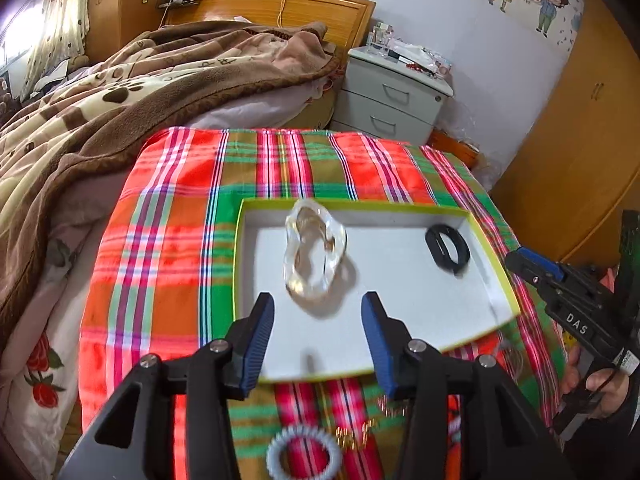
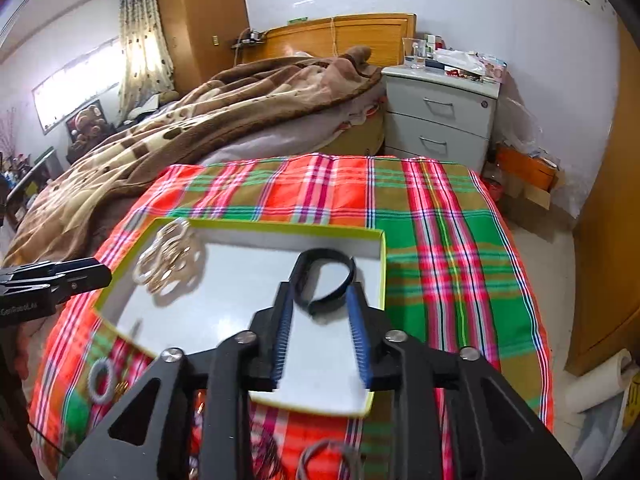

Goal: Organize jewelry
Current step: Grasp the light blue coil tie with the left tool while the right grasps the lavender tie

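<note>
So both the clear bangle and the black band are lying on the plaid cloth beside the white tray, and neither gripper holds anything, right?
Not quite. The clear bangle and the black band lie inside the white tray, not on the plaid cloth; the left wrist view shows it. The rest stands: the left gripper and right gripper hold nothing.

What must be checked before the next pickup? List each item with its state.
1. Left gripper open, nothing held: ok.
2. Right gripper open, clear of the black band bracelet: ok.
3. Clear twisted bangle lying inside the white shallow box with lime rim: ok.
4. Black band inside the box: ok.
5. Pale blue coiled hair tie still on the plaid cloth, not boxed: not ok.
6. Gold pieces beside it, count: cannot tell.
</note>
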A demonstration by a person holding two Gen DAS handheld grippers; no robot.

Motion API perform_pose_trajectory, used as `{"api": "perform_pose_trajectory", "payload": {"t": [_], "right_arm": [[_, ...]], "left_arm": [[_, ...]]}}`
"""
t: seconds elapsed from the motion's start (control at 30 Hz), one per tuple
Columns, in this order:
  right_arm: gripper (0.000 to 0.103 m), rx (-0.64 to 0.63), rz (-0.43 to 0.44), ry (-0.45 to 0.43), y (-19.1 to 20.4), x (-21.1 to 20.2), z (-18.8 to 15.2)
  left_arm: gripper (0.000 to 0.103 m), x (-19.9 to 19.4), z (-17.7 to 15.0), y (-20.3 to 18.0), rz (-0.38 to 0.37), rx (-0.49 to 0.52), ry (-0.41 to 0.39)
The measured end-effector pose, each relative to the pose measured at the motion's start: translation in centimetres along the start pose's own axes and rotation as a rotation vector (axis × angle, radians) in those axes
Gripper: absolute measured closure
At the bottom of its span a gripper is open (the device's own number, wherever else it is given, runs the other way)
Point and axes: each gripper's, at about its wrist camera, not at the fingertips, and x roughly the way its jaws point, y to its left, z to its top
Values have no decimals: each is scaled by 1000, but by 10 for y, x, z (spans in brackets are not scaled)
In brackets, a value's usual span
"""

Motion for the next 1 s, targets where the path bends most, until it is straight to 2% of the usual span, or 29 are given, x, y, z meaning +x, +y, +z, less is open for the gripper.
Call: {"api": "perform_pose_trajectory", "payload": {"t": [0.2, 0.53, 0.77, 1.0], "right_arm": [[72, -9, 83, 19, 10, -15, -24], [72, -73, 238, 78, 36, -9, -56], [72, -129, 307, 109, 50, 1, -64], [72, -205, 330, 171, 63, 17, -71]], "left_arm": [[55, -12, -31, 6, -20, -28, 25], [55, -20, -69, 21, -10, -70, 54], [55, -13, -86, 27, 0, -83, 98], [55, -9, -95, 27, 0, -82, 122]]}}
